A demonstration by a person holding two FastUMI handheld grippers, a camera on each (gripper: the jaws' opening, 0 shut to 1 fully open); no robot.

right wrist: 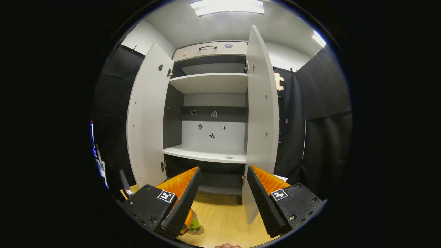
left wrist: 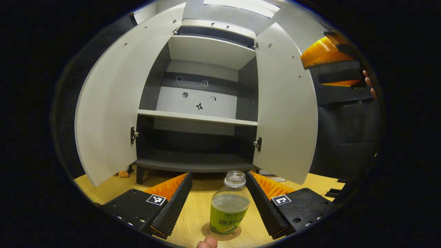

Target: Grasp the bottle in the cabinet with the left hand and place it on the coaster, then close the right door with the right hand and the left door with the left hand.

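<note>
Left gripper view looks straight into the cabinet (left wrist: pixel 196 117), which stands on the wooden table (left wrist: pixel 193 210) with both doors swung wide. The bottle (left wrist: pixel 229 206) stands upright on the round coaster (left wrist: pixel 220 234) in front of the cabinet, near its right half. The left gripper (left wrist: pixel 217 193) has its fingers spread, one on each side of the bottle and clear of it, so nothing is pinched. The left door (left wrist: pixel 110 113) and right door (left wrist: pixel 286 106) flank the open shelves; the middle shelf (left wrist: pixel 198 117) is bare, with a few small stickers on the cabinet's back panel. A small orange object (left wrist: pixel 123 174) lies on the table by the cabinet's left foot. Up beside the right door, the other gripper shows with fingertips of a hand (left wrist: pixel 369 84) on it.

Right gripper view faces the cabinet from nearer its right side. The right gripper (right wrist: pixel 223 193) is spread wide and holds nothing; the edge of the right door stands between its fingers, farther off. The bottle and coaster peek out low in front of the cabinet, partly hidden behind one finger.
</note>
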